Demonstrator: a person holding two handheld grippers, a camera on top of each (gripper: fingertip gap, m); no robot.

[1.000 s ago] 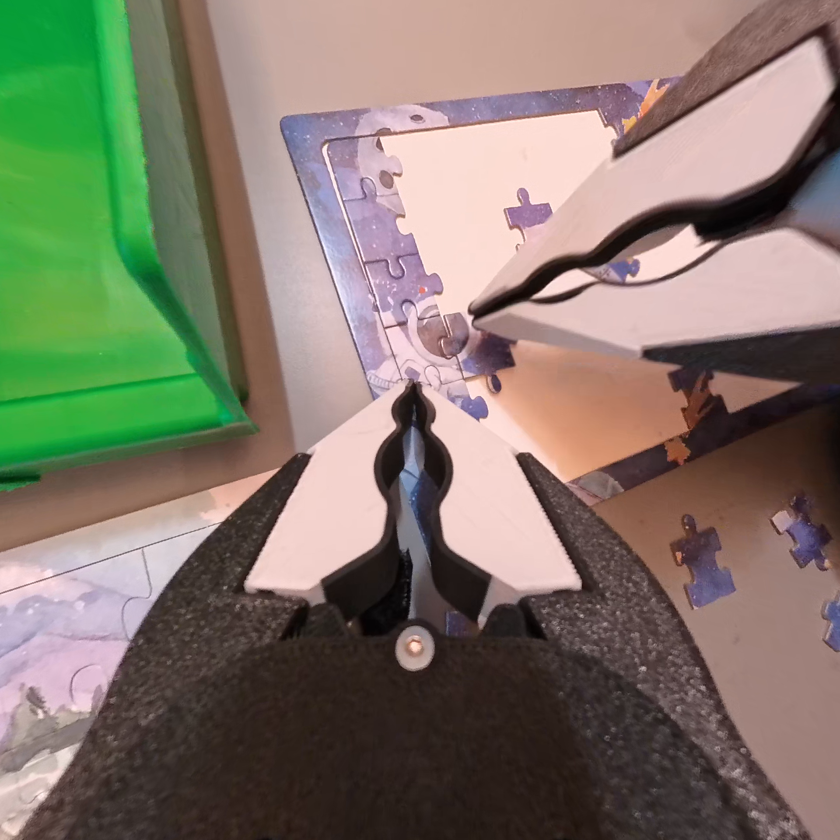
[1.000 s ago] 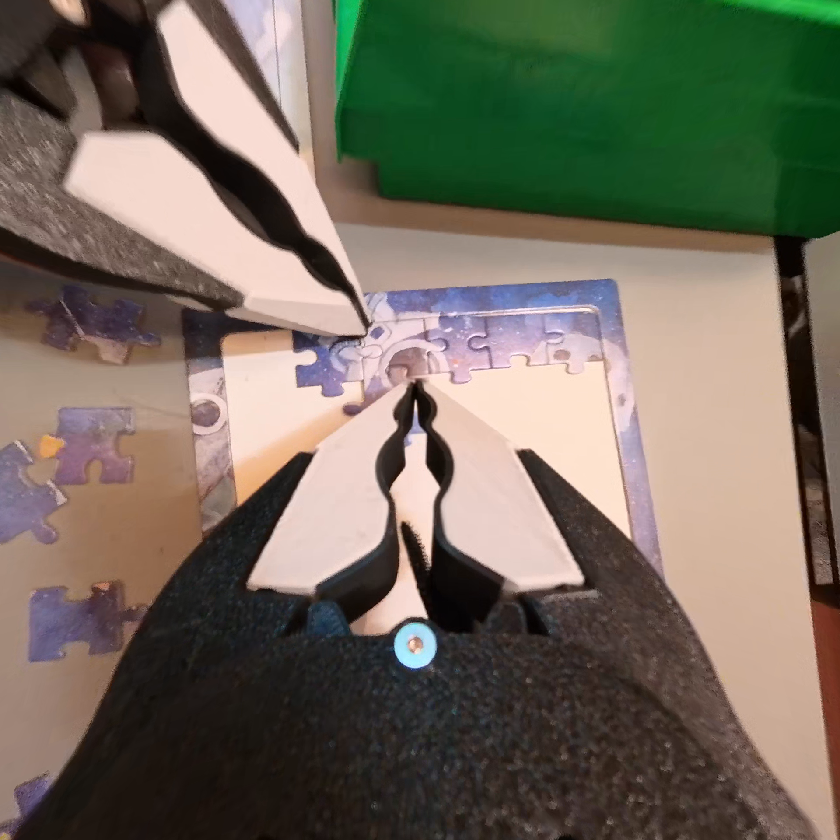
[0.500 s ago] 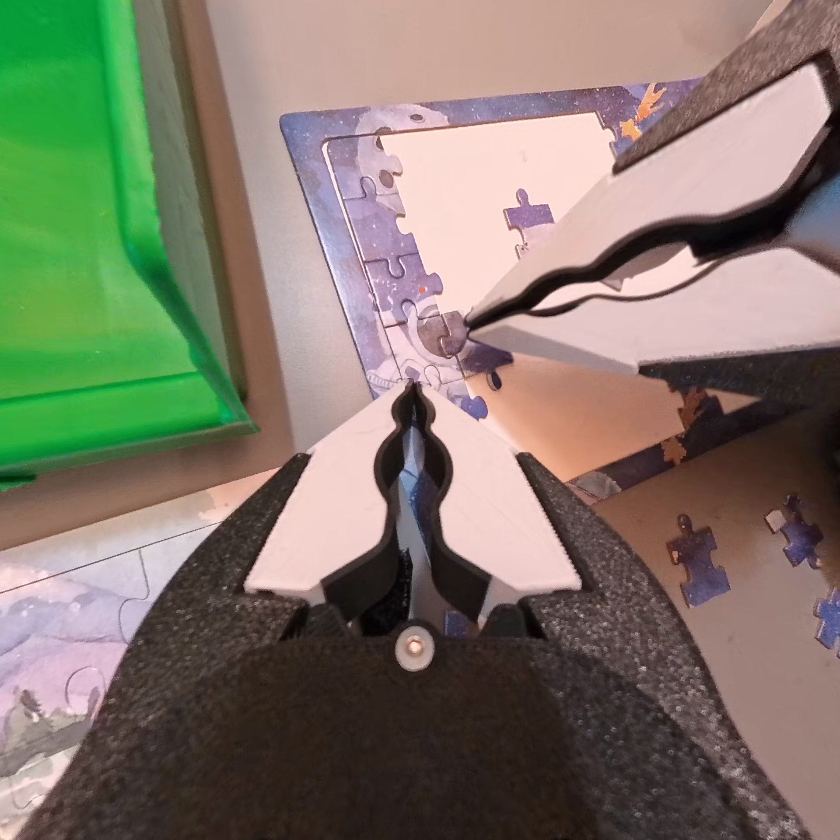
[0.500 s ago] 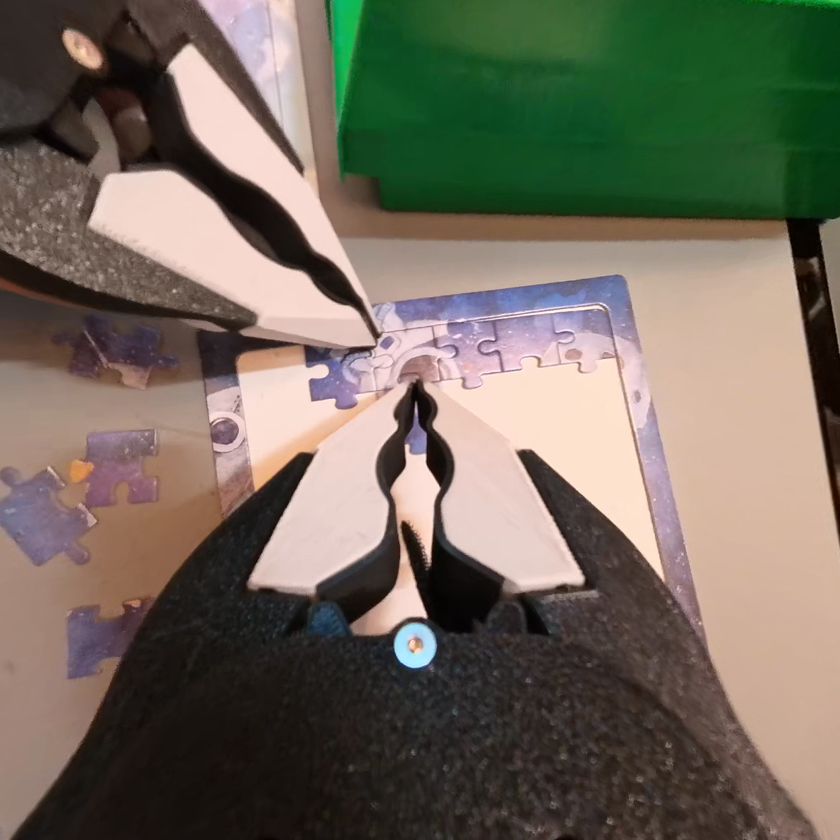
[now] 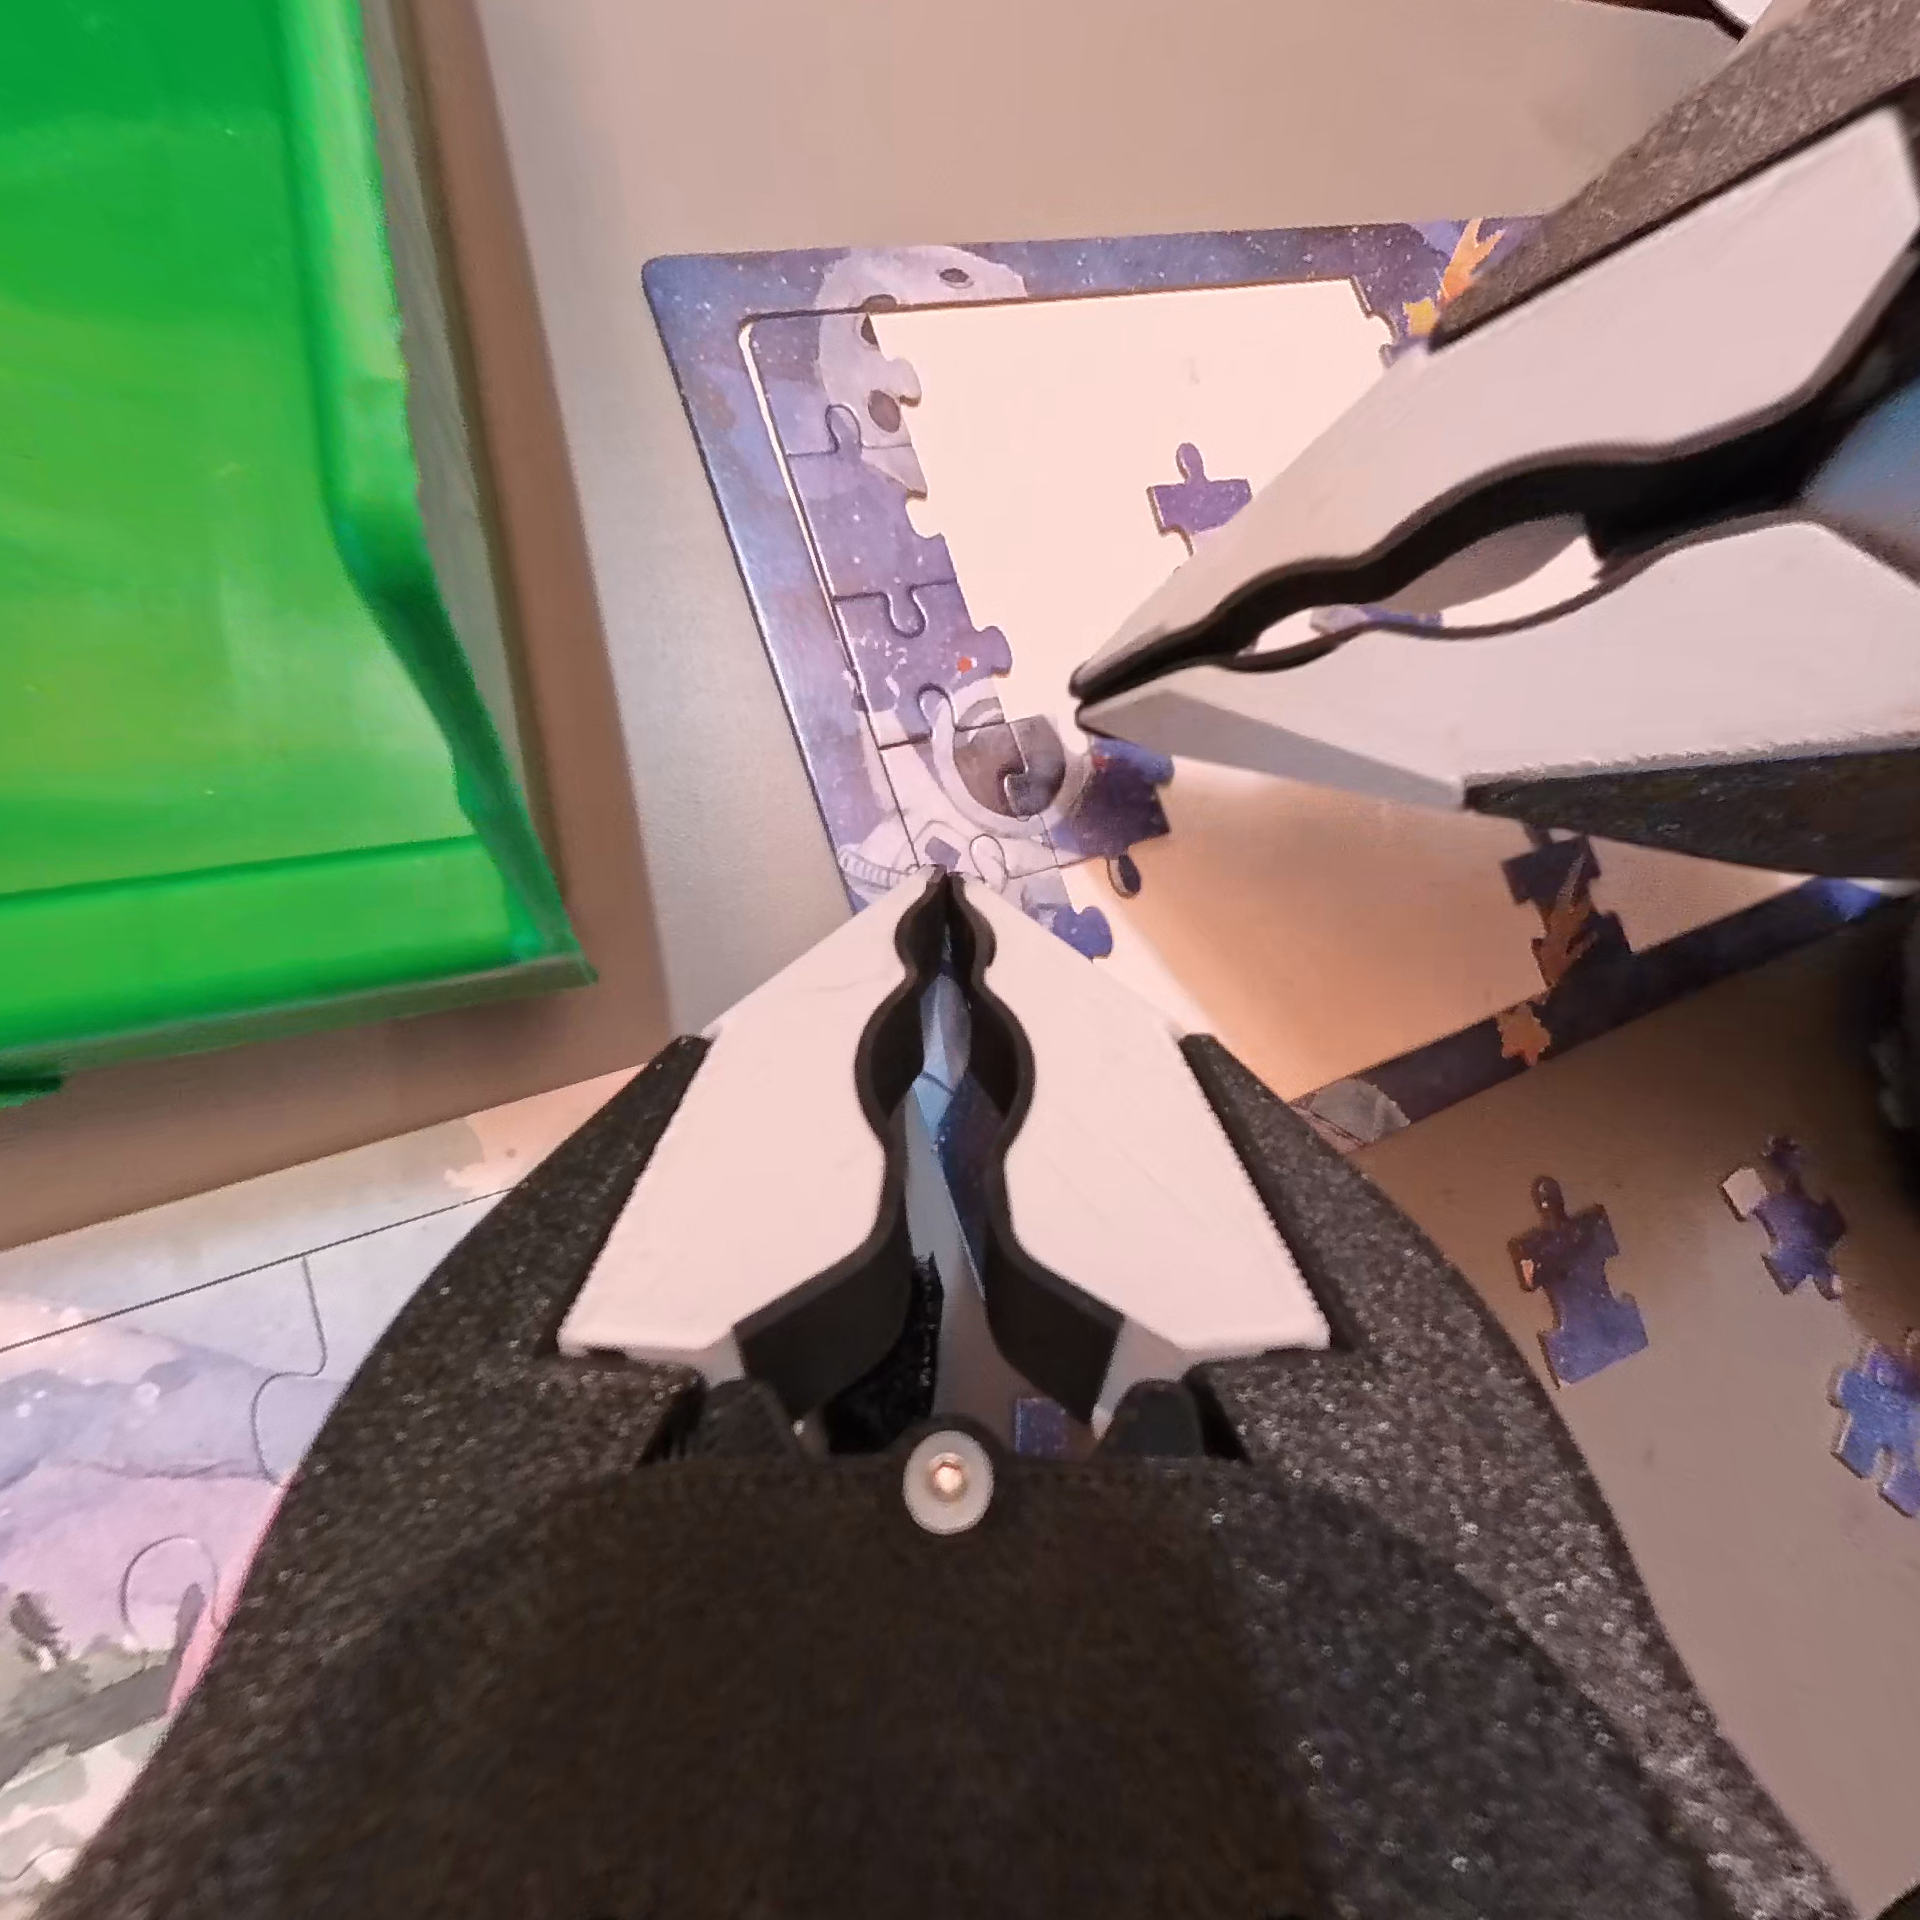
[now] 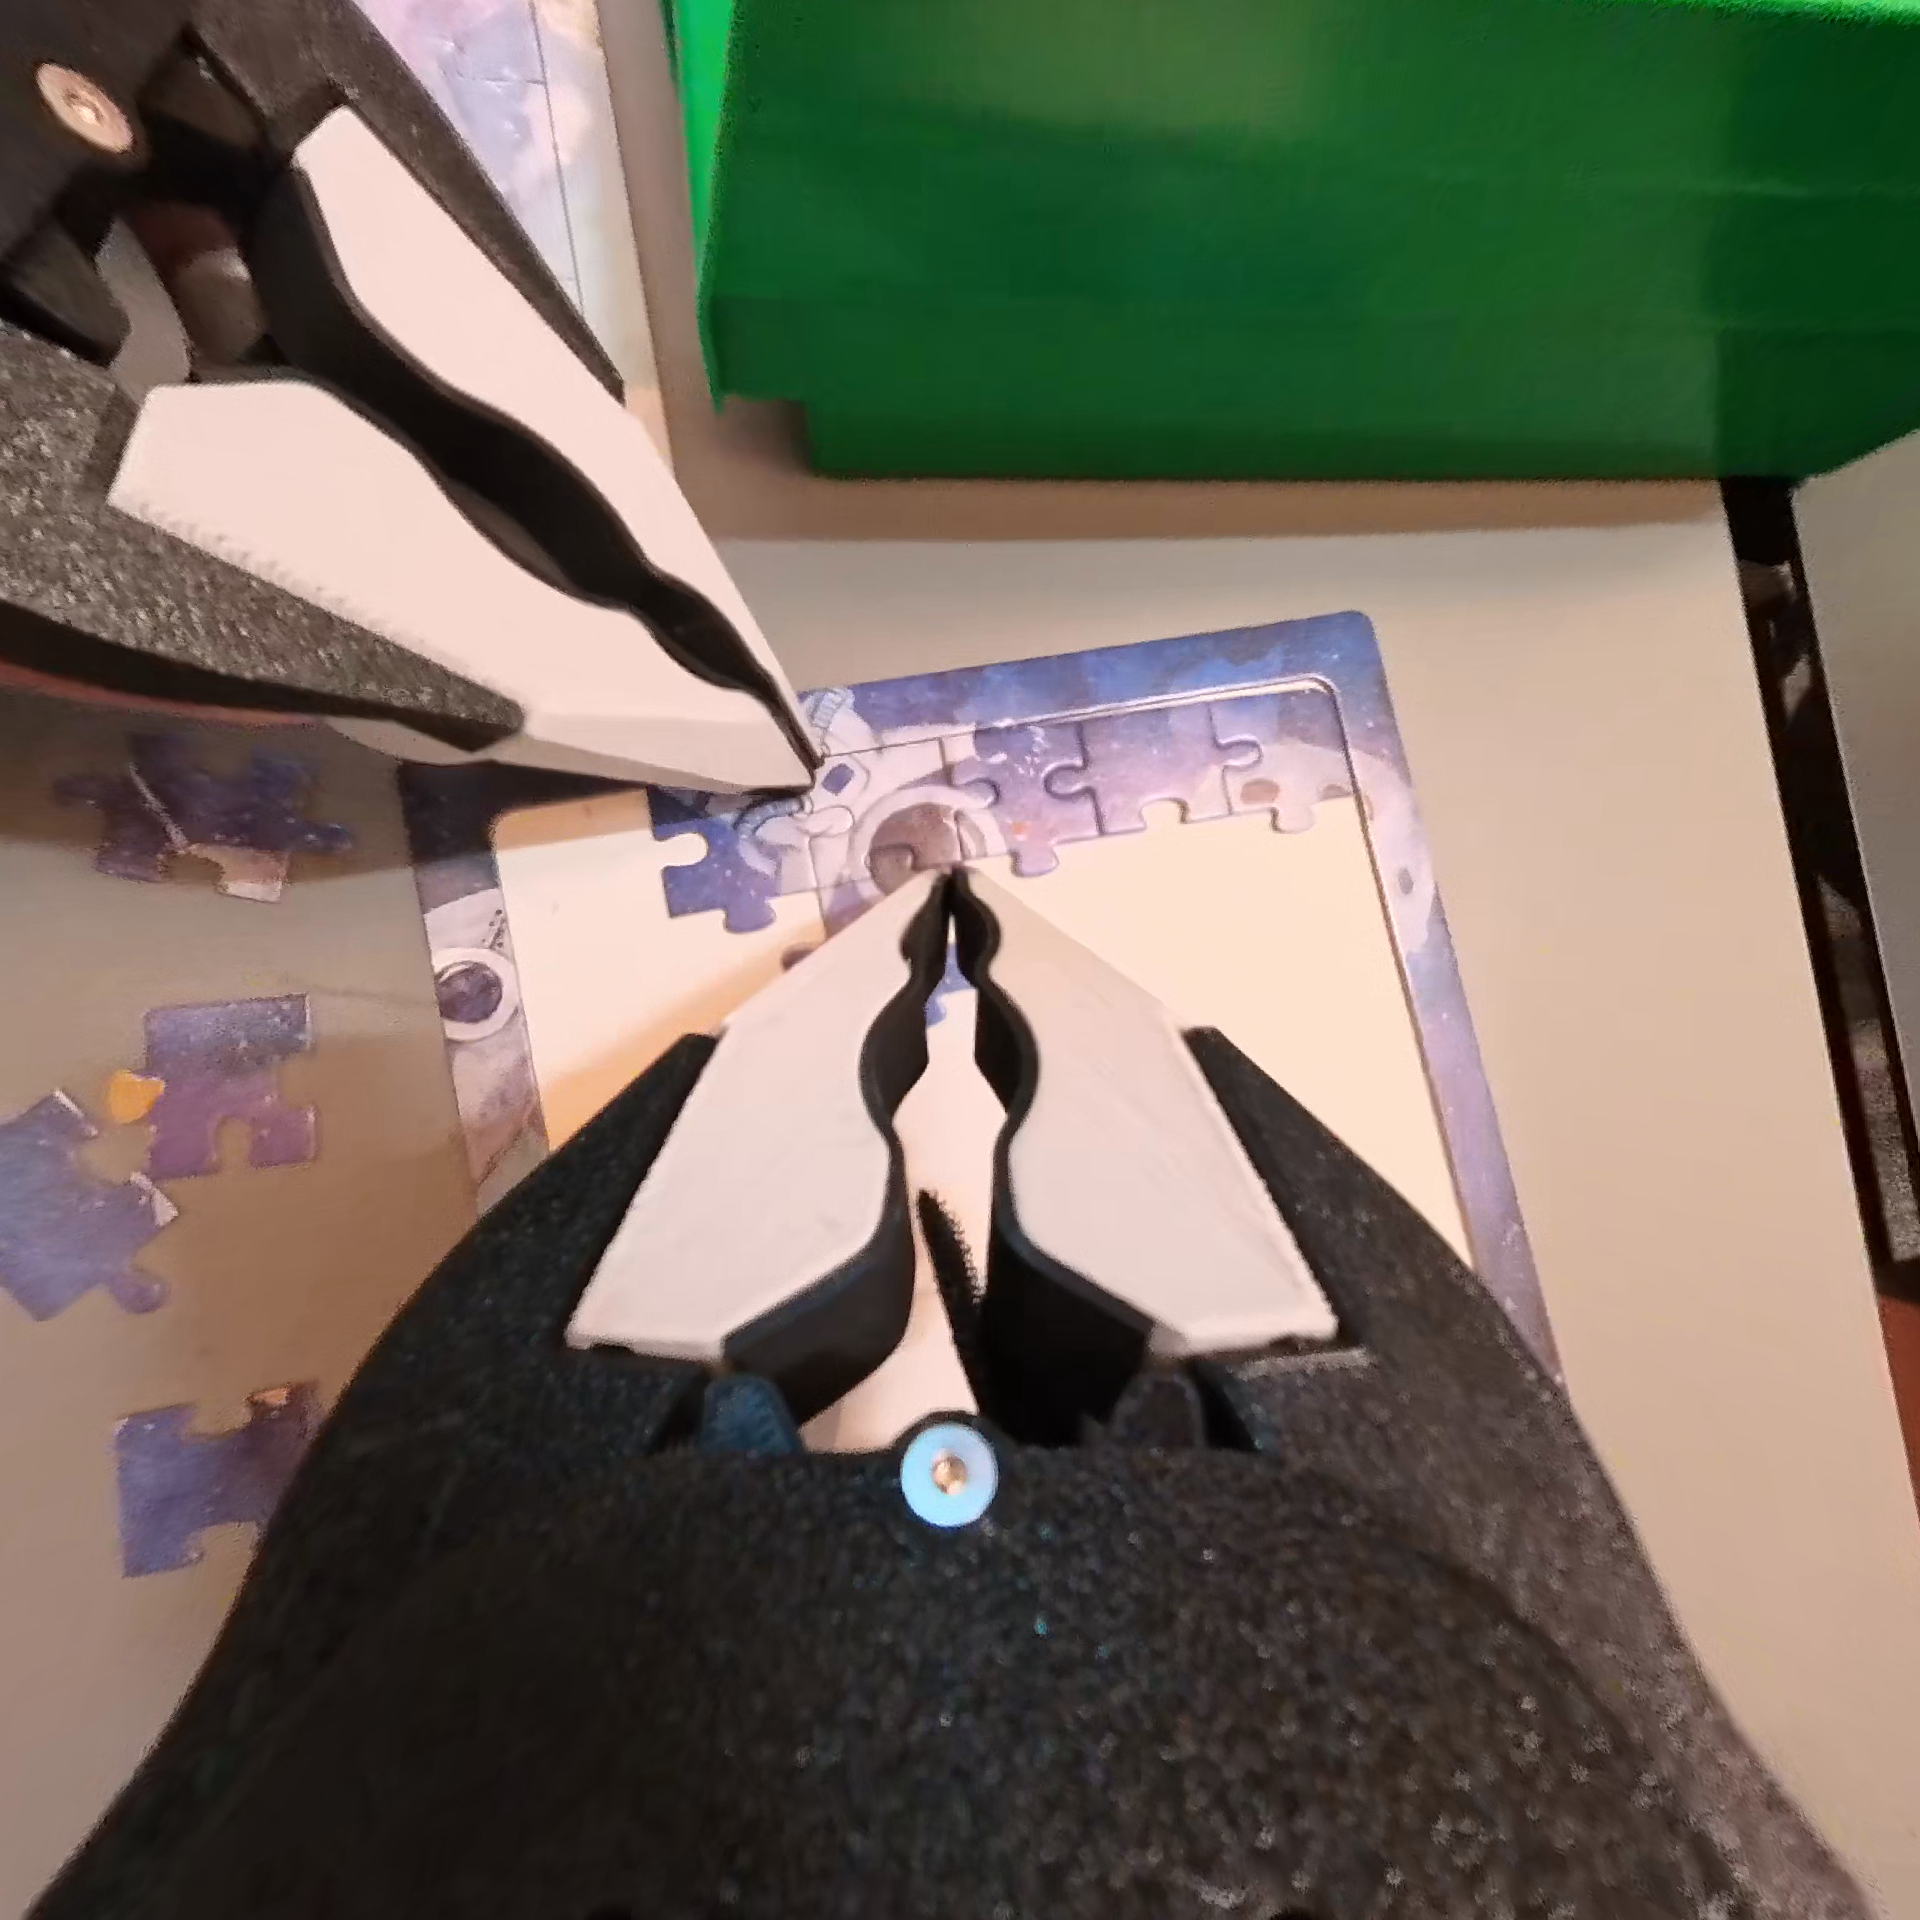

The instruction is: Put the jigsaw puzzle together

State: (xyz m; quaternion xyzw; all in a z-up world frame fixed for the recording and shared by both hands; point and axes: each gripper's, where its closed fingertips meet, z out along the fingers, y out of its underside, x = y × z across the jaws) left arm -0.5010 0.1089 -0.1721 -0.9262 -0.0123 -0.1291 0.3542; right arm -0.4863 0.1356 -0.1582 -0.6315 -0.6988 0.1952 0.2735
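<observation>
The blue space-picture puzzle frame (image 5: 707, 416) lies on the table, also in the right wrist view (image 6: 1397, 831). A row of joined pieces (image 5: 883, 582) runs along one inner edge (image 6: 1122, 790) and ends at an astronaut piece (image 5: 1013, 769). My left gripper (image 5: 940, 883) is shut and empty, its tips on the row's near end. My right gripper (image 6: 951, 878) is shut and empty, its tips at the astronaut piece (image 6: 904, 842). Each shows in the other's view: the right gripper (image 5: 1081, 701), the left gripper (image 6: 805, 774). A loose piece (image 5: 1195, 499) lies inside the frame.
A green bin (image 5: 208, 520) stands close beside the frame (image 6: 1299, 260). Several loose blue pieces lie on the table outside the frame (image 5: 1574, 1288), (image 6: 223, 1081). A pale landscape puzzle (image 5: 156, 1455) lies under my left gripper. The table edge (image 6: 1766, 727) runs at the right. My left and right fingertips are right by each other. The left tips stand about 15 centimeters off the pale landscape puzzle (image 5: 156, 1455).
My right gripper's tips pushed in against the astronaut piece, then drew back slightly. My left gripper has stayed in place. Both stayed shut.
</observation>
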